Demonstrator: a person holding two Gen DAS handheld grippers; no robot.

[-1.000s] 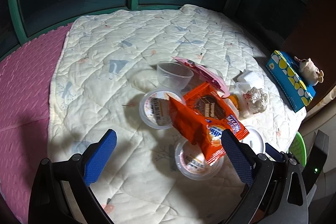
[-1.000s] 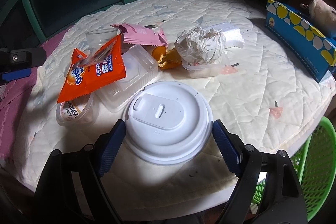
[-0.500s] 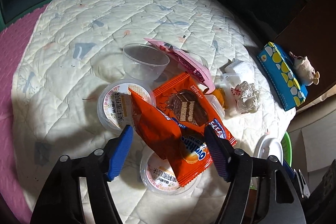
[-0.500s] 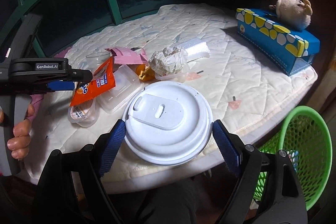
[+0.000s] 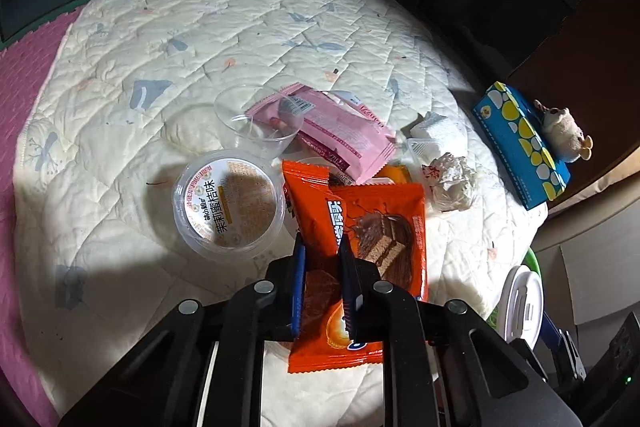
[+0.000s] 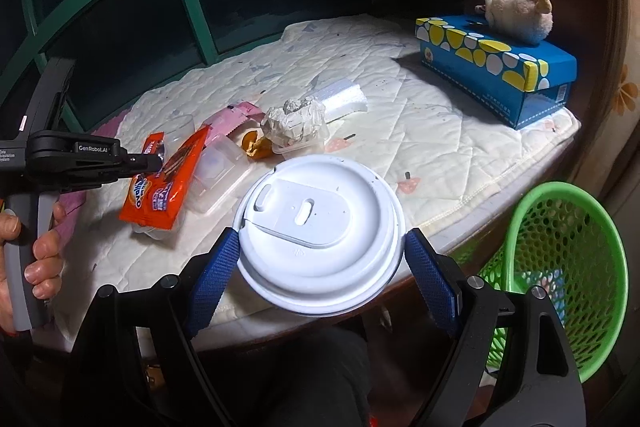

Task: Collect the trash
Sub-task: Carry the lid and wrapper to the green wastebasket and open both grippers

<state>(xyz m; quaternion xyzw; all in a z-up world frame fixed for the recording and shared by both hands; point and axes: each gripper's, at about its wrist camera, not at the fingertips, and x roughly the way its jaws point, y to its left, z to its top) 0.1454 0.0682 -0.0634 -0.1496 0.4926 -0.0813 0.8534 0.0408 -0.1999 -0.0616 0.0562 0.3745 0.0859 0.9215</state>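
Note:
My left gripper [image 5: 322,247] is closing its jaws, and the pads press on an orange snack wrapper [image 5: 320,203] that stands up from the quilted table cover [image 5: 160,67]. A second orange wrapper with a cake picture [image 5: 384,227] leans against it. In the right wrist view the left gripper [image 6: 156,163] holds that orange wrapper [image 6: 160,187] at the left. My right gripper [image 6: 322,235] grips a white cup lid [image 6: 320,223] flat between its blue pads, over the table's near edge. A green mesh basket [image 6: 560,267] stands below at the right.
On the cover lie a pink wrapper [image 5: 332,131], a clear cup [image 5: 256,119], a sealed jelly cup [image 5: 228,203], crumpled paper [image 5: 452,183], orange peel [image 6: 256,147] and a white foam block [image 6: 344,99]. A blue tissue box [image 6: 496,71] with a plush toy [image 6: 520,11] sits at the far right.
The left gripper dropped toward the orange wrapper and its jaws went from wide open to shut on it. The right gripper carried the lid off the table toward the green basket.

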